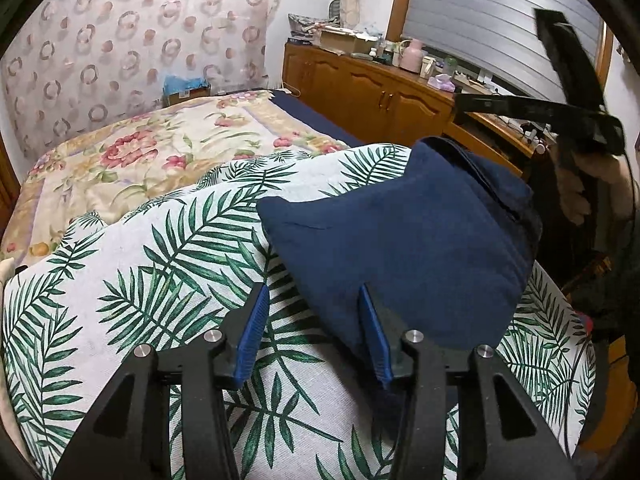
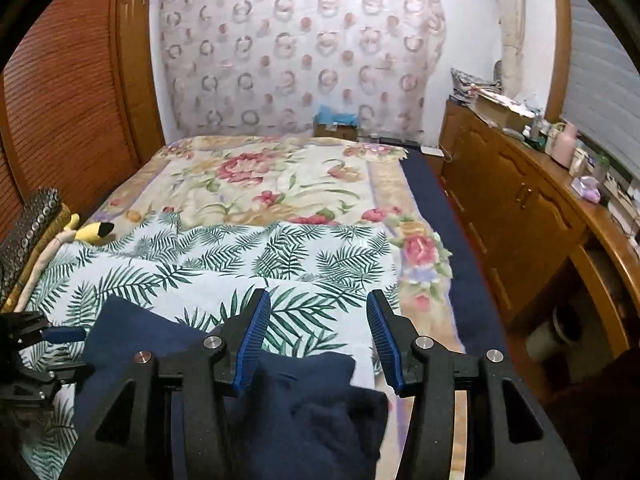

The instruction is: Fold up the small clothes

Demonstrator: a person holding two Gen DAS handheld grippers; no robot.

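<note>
no text, label or number is legible on anything here.

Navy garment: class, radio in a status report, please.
Left gripper open, right gripper open. Navy garment folded on palm-leaf sheet, ungripped. Nothing in the way.

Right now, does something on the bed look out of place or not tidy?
Nothing is spilled or damaged. The navy garment lies on the palm-leaf cloth, bunched rather than flat, with a raised fold at its far edge. Both the left gripper and the right gripper are open and hold nothing.
</note>
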